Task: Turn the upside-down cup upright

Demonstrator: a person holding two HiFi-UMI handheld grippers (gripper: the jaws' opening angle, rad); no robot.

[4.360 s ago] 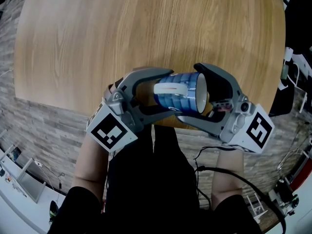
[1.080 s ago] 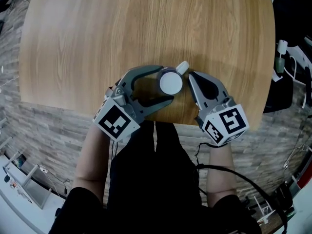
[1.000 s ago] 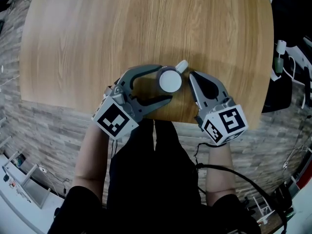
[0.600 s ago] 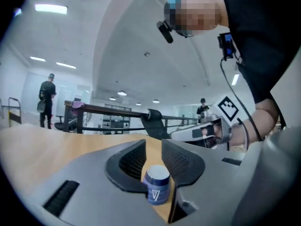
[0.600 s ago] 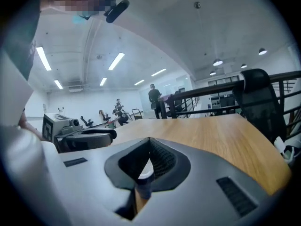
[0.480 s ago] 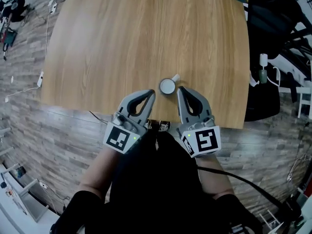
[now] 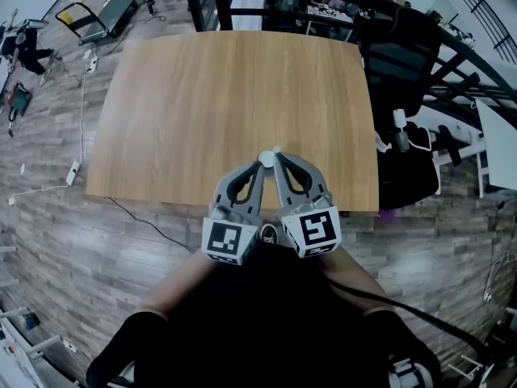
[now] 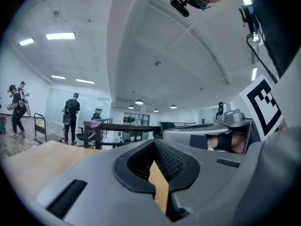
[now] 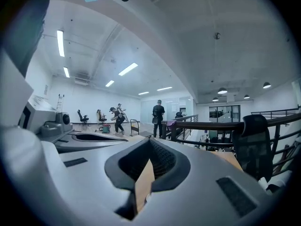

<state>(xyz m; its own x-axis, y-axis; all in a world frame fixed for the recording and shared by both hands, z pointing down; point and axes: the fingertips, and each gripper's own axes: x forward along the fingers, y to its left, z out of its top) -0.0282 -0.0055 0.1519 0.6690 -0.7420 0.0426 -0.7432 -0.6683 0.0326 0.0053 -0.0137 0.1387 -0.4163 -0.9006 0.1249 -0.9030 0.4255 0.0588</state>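
Over the wooden table (image 7: 226, 87) on plank flooring (image 7: 65, 241), the right gripper (image 7: 278, 154) and just-closed left gripper (image 7: 258, 169) hang clamped, empty.

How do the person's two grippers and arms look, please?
The left gripper and the right gripper are both grey, with curved jaws and dark ribbed pads. Each carries a white cube with black square markers. A black cable runs by the right arm. The clothes are black.

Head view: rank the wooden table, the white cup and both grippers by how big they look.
1. Light wooden table: largest by far.
2. Left gripper and right gripper: look alike, so no ranking; both sit near the camera, which enlarges them.
3. White cup: smallest, just a small patch beyond the shut jaws.
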